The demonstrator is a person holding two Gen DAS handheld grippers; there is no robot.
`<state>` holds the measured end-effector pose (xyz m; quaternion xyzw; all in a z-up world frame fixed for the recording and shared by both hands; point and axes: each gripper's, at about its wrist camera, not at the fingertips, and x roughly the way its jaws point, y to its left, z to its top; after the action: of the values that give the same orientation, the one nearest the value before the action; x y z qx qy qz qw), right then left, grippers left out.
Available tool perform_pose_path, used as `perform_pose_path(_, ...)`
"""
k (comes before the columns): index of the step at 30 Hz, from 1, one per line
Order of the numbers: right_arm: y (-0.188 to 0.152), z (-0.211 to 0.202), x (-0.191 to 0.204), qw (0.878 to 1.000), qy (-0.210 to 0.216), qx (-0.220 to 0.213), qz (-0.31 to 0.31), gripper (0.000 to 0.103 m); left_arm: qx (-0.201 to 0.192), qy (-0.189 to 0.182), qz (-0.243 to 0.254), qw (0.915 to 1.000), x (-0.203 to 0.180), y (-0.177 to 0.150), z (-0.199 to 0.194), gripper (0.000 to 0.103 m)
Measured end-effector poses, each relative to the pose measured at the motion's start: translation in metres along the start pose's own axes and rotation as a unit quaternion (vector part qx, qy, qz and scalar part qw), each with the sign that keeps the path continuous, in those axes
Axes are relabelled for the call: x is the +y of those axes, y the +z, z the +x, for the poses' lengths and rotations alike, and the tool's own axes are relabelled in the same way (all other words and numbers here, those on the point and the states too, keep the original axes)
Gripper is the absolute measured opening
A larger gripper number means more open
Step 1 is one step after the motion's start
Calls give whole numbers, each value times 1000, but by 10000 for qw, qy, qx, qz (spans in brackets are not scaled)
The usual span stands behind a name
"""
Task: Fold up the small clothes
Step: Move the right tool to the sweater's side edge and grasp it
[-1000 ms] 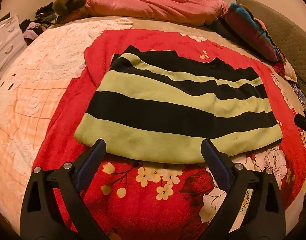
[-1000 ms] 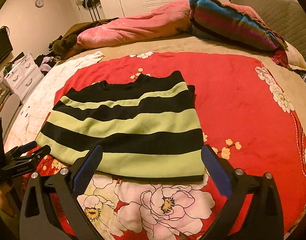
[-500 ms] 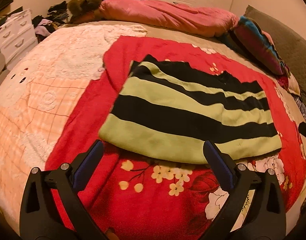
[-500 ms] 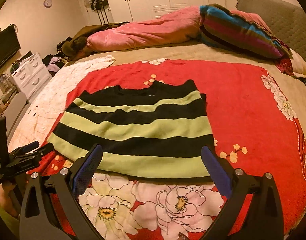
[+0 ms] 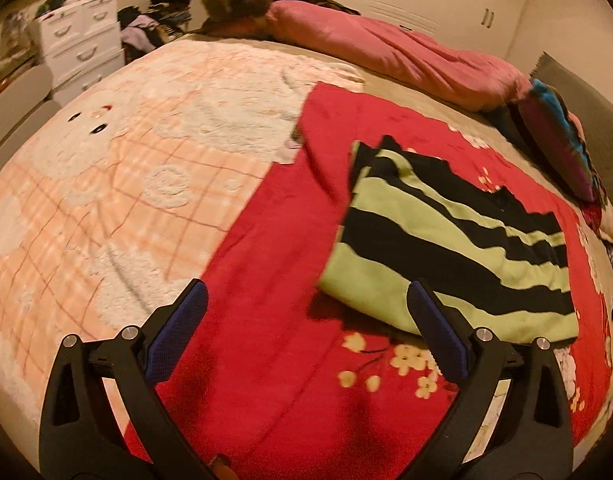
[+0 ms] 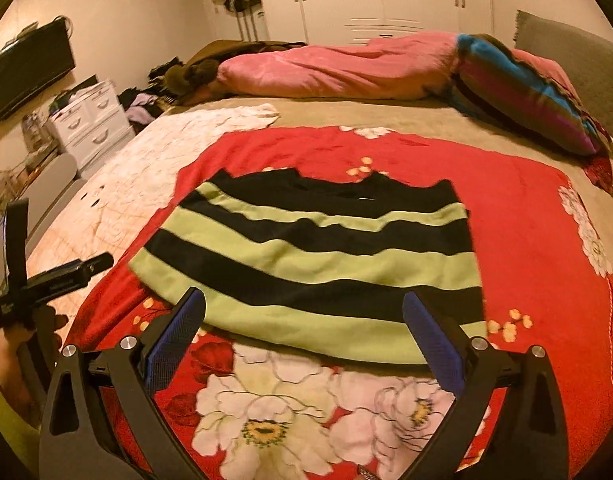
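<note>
Right now your striped garment lies flat on the red floral blanket spread over the bed, its green and black bands running across from your left to your right. Its long axis follows those bands, the wide green hem faces you, and the black neckline edge points away toward the pink duvet at the far side. Your right gripper hovers just short of that hem with its jaws spread wide and nothing between them; the blue pads frame the hem's near edge. Your left gripper is also spread wide and empty, aimed over bare red blanket with the garment's left corner just beyond its right finger. From the right wrist view you can see your left hand low at the bed's left edge, well apart from the cloth.
</note>
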<state>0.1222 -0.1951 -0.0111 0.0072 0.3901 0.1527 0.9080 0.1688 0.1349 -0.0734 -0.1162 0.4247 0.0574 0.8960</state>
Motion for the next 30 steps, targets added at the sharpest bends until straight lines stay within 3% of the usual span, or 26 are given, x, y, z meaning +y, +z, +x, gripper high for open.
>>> perform_pose_path(14,-9,52,83,9944,305,249,-985,99,14,50,-795,9968,51,0,8,93)
perform_pose_path(30,-37,146,176,9676,131,287,-2503,99,36,-24,-1155,9933,67,2,23,93)
